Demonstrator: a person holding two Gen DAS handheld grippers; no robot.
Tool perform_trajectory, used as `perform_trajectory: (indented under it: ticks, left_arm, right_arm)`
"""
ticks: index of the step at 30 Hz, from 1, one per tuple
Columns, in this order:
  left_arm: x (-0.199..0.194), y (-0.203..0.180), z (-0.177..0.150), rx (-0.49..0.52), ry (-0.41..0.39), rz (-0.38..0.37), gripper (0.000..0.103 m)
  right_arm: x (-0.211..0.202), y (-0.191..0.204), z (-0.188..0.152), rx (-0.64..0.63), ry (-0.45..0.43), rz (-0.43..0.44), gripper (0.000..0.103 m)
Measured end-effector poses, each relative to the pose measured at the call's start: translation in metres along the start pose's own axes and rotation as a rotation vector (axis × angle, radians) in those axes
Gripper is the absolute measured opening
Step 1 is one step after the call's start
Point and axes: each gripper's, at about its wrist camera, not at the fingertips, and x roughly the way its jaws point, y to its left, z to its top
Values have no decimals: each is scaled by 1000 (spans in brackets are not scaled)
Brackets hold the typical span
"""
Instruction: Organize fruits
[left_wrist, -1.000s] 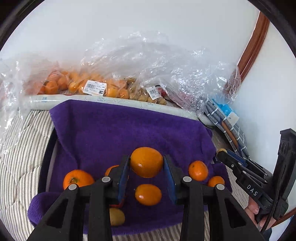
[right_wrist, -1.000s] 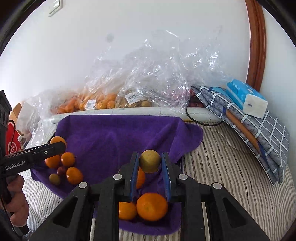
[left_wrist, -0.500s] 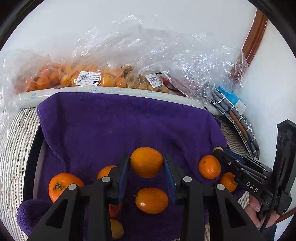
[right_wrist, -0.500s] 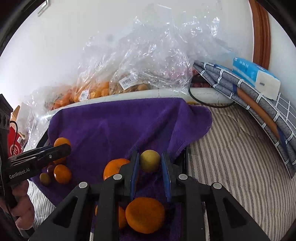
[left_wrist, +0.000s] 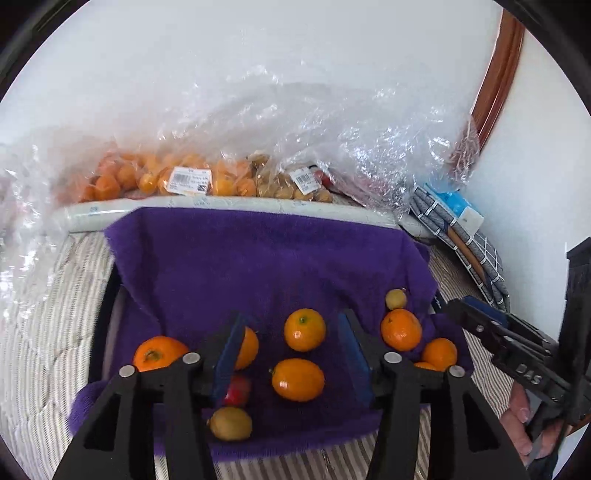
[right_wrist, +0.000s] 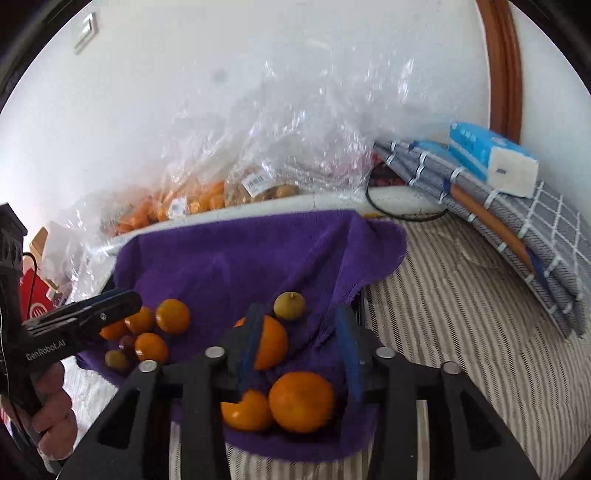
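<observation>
Fuzzy matt purple towel (left_wrist: 258, 266), crinkled glossy clear plastic bags (left_wrist: 295, 122), smooth shiny-skinned oranges (left_wrist: 304, 329).

left gripper (left_wrist: 293, 356): jaws just opened, orange (left_wrist: 304, 329) released onto purple towel (left_wrist: 258, 266), clear of both pads | right gripper (right_wrist: 301, 349): jaws just opened, small yellow-green fruit (right_wrist: 289, 305) released near towel's right edge
</observation>
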Motion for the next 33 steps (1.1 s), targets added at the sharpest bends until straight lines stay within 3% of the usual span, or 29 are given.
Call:
perform_trajectory:
  ticks: [2,6,12,16,20,33]
  left_arm:
    - [-18,-3,-7,8,-5,23,52]
    - [-54,-6,-22,6,-20,60,54]
    - [-115,-15,-54,-7,-60,132,64]
    - [-149,-21,-77,2,-86,167,78]
    - [-175,-28,-96,14,-98,181,87]
    - [-218,-33,-118,14,-158,209,92]
  right_arm:
    - [-21,6,-2,-1,-19,-10,57]
    - [-65,22,-12,-25,-21,-39,57]
    - [-135,48,-40,-68,-45,-109,58]
    - [-176,57,-62,-77,-94,-120,86]
    - [-213,65,-85,-86,-139,-126,98]
    - [-247,69,-113,-54,-125,-150,100]
